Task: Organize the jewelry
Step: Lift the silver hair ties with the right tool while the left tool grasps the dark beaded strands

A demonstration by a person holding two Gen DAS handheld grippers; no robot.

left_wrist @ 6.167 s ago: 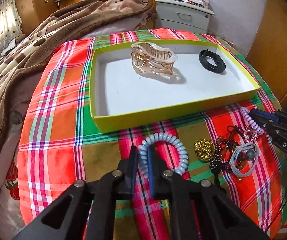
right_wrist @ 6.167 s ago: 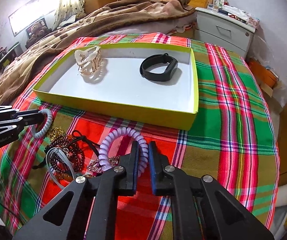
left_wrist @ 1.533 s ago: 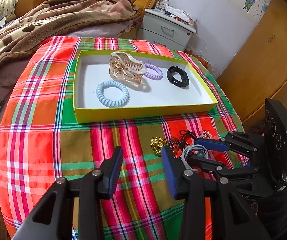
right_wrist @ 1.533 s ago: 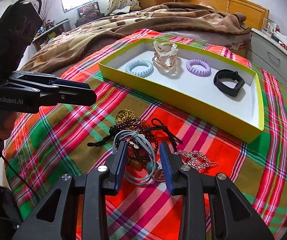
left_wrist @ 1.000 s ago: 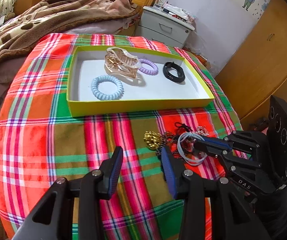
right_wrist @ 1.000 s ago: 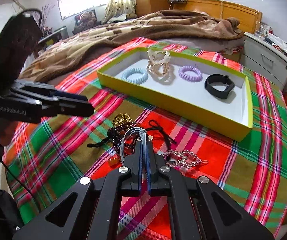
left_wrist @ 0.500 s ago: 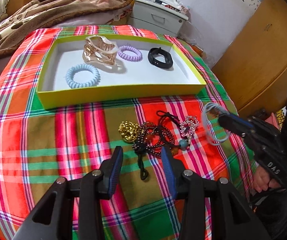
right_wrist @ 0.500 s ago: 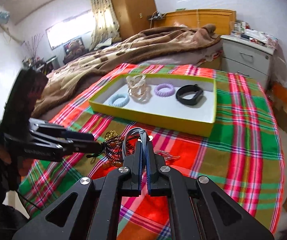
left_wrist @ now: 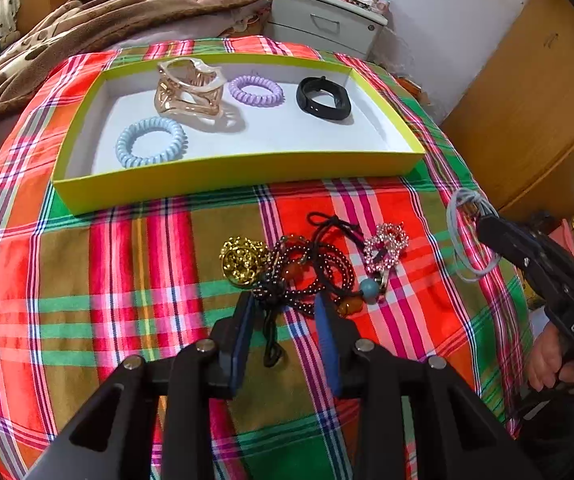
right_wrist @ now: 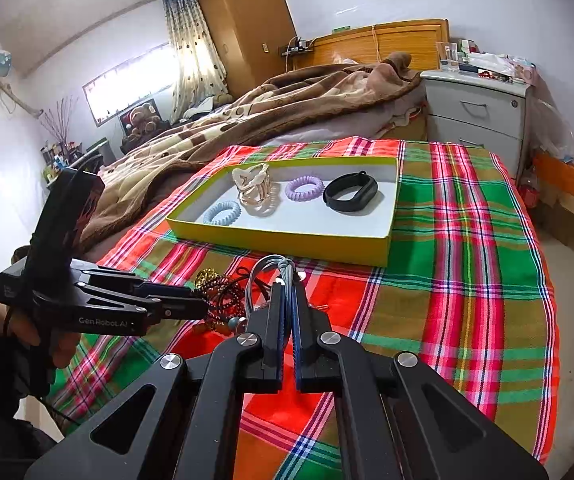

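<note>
A yellow-green tray (left_wrist: 231, 172) on the plaid cloth holds a blue coil hair tie (left_wrist: 151, 142), a beige hair claw (left_wrist: 189, 88), a purple coil tie (left_wrist: 255, 91) and a black band (left_wrist: 323, 98). A jewelry pile lies in front: gold piece (left_wrist: 243, 260), dark bead bracelet (left_wrist: 307, 272), pink rhinestone piece (left_wrist: 385, 246). My left gripper (left_wrist: 285, 312) is open, low over the bead bracelet. My right gripper (right_wrist: 287, 292) is shut on grey elastic hair ties (right_wrist: 265, 276), held above the cloth; they also show in the left wrist view (left_wrist: 467, 236).
The tray (right_wrist: 287, 236) sits at the far middle of the plaid-covered table. A bed with a brown blanket (right_wrist: 271, 108) lies behind it. A grey nightstand (right_wrist: 475, 108) stands at the back right, and a wooden wardrobe (left_wrist: 527, 100) is on the right.
My left gripper has moved forward and down to the bead bracelet, still open. My right gripper has lifted the grey hair ties higher, away from the pile.
</note>
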